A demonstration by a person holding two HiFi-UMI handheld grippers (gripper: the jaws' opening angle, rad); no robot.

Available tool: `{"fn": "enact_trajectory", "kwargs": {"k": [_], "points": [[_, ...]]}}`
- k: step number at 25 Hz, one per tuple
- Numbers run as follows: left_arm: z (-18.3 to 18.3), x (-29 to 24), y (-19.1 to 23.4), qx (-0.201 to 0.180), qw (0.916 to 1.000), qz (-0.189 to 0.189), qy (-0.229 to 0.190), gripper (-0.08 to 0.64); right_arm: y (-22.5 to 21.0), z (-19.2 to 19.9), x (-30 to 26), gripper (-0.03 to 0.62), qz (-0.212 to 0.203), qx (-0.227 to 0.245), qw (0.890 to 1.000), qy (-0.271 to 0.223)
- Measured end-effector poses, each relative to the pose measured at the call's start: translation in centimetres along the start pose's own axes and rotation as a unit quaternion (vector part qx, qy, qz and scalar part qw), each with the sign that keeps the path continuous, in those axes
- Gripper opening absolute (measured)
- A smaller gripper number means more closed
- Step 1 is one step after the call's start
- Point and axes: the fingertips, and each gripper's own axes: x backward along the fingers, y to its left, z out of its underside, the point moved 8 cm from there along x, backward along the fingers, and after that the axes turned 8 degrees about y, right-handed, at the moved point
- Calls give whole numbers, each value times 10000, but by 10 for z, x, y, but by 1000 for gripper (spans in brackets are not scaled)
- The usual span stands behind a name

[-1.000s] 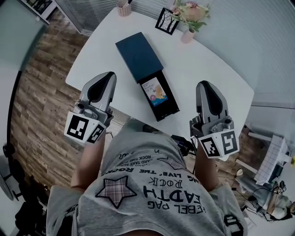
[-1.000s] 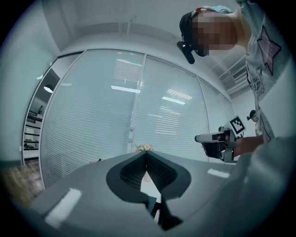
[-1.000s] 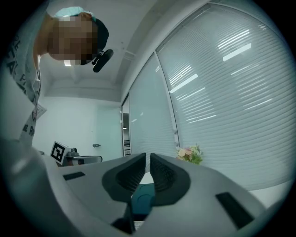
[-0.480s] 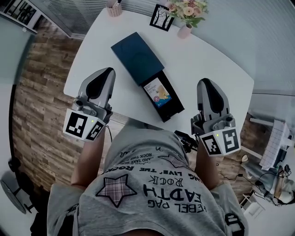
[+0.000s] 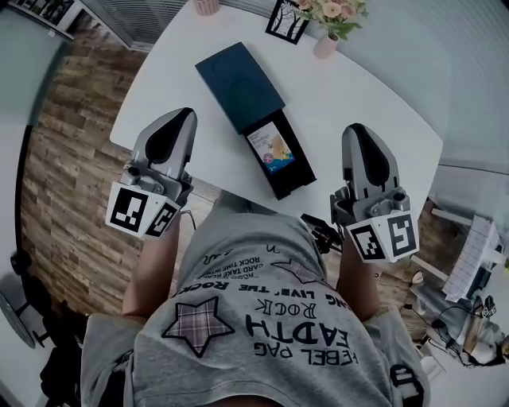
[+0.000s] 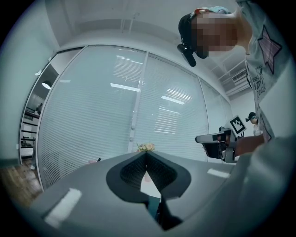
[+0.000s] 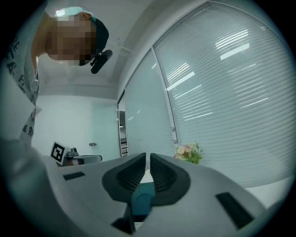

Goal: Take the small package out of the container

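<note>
Centre top of the head view: dark blue container (image 5: pixel 237 79) lying flat on the white table (image 5: pixel 374 103), long axis running diagonally from upper left to lower right. At its lower-right end: black inner tray (image 5: pixel 293 176) drawn partly out of the sleeve, toward the table's near edge. Inside the tray, face up: small package (image 5: pixel 272 151), light label with an orange figure, print too small to read. Left of the container, over the table's lower-left corner: left gripper (image 5: pixel 184 116), pointing toward the top of the frame, jaws pressed together with pads meeting, nothing between them. Right of the tray, well apart from it: right gripper (image 5: pixel 358 132), likewise pointing up-frame, jaws drawn in to a thin slit, nothing between them. Both grippers apart from the container. Along the top edge of the frame, at the far side of the table: pink vase of flowers (image 5: pixel 324 44), black-framed card (image 5: pixel 287 19) just left of it, pink cup (image 5: pixel 205 6) further left. Beneath the table at left: wood-plank floor (image 5: pixel 71 183).
</note>
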Motion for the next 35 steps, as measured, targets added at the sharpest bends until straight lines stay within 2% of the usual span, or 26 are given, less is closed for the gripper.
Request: {"fn": "enact_trajectory", "kwargs": {"k": [10,15,24,35], "points": [[9,14,-22,50,9992,-396,-62,9,-11,4,-1,35,-558,96,9983,159],[10,18,-28,43,9985,-530,-102,9,-5,23,-19,35,-867,248,9945,525],[16,21,-28,61,9981,-605,-61,9,3,63,-55,35,-995,358,9879,1136],[26,17,-23,141,9977,-668,-1,9,5,114,-100,35,-1199,441,9702,2061]]}}
